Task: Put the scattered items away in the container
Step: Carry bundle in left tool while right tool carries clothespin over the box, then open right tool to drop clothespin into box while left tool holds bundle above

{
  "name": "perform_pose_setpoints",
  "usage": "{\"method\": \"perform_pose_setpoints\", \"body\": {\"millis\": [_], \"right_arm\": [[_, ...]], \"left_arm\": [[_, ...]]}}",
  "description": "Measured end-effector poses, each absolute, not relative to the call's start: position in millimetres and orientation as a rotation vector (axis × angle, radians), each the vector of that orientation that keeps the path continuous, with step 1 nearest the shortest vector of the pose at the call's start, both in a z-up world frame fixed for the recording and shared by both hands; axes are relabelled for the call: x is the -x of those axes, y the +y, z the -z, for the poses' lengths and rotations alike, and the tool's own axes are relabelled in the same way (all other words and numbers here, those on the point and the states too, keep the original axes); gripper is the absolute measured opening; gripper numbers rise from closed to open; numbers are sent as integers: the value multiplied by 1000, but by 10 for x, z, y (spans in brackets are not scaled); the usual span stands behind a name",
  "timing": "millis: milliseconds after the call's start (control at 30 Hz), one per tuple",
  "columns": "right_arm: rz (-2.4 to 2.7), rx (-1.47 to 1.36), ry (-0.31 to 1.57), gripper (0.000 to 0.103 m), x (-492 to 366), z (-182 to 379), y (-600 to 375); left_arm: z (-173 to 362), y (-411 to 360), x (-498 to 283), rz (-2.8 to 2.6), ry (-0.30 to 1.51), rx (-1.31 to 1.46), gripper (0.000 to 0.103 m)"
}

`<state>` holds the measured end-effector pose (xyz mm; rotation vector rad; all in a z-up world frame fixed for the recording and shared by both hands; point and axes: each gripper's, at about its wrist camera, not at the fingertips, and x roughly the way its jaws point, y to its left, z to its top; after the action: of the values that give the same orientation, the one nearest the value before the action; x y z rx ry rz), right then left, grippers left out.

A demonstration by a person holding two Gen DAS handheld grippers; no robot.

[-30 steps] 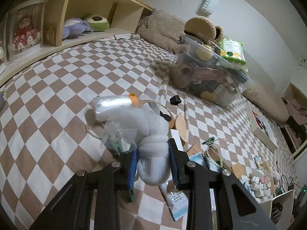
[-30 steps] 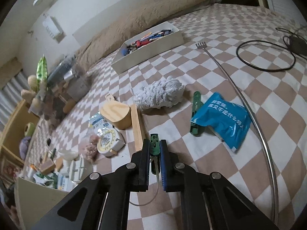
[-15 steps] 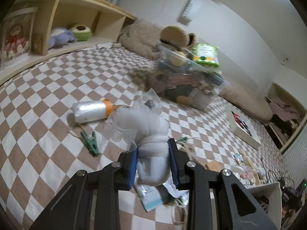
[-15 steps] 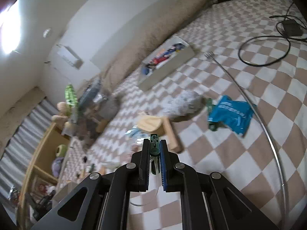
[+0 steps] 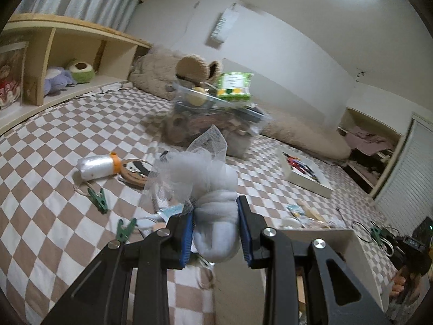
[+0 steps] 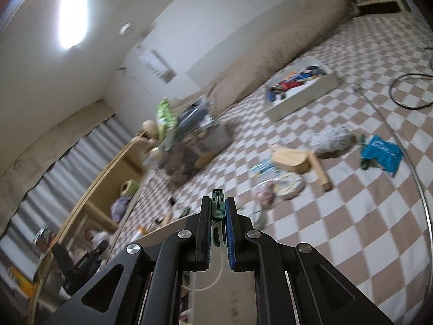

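Note:
My left gripper [image 5: 215,233] is shut on a white mesh bath pouf [image 5: 208,187] and holds it in the air above the near edge of a beige container [image 5: 349,241]. My right gripper [image 6: 217,216] is shut on a green clothespin [image 6: 218,206] with a white cord hanging from it, held above the beige container's rim [image 6: 173,226]. Scattered on the checked bedspread are two green clothespins [image 5: 98,200], a roll of plastic bags [image 5: 97,163], a blue packet [image 6: 381,155], a grey cloth bundle [image 6: 331,142] and a wooden box [image 6: 292,159].
A clear bin [image 5: 211,124] full of toys stands in the middle of the bed. A white tray [image 5: 305,173] of pens lies to the right. A wooden shelf [image 5: 54,62] runs along the left. A long metal rod [image 6: 406,162] and a black cable [image 6: 408,92] lie at the right.
Both grippers have risen and swung toward the beige container, still holding the pouf and the clothespin. The two green clothespins under the pouf are now uncovered.

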<state>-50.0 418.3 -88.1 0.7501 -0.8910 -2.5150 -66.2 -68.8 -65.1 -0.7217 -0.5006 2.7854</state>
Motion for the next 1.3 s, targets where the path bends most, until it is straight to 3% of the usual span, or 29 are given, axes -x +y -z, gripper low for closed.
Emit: {"method": "perform_pose_setpoints", "body": {"millis": [300,867,1300], "right_arm": [[2367,-843,-721,11,251,832,3665],[2140,-1079,-494,11,-140,1004,3048],[1770,-1303,-264,11,-358,1271,2051]], "left_arm": [[512,-420,307,-2685,-433,699,30],[548,64,-287,-2472,-124,855,30],[522,79,-339,-2439,-190,844,30]]}}
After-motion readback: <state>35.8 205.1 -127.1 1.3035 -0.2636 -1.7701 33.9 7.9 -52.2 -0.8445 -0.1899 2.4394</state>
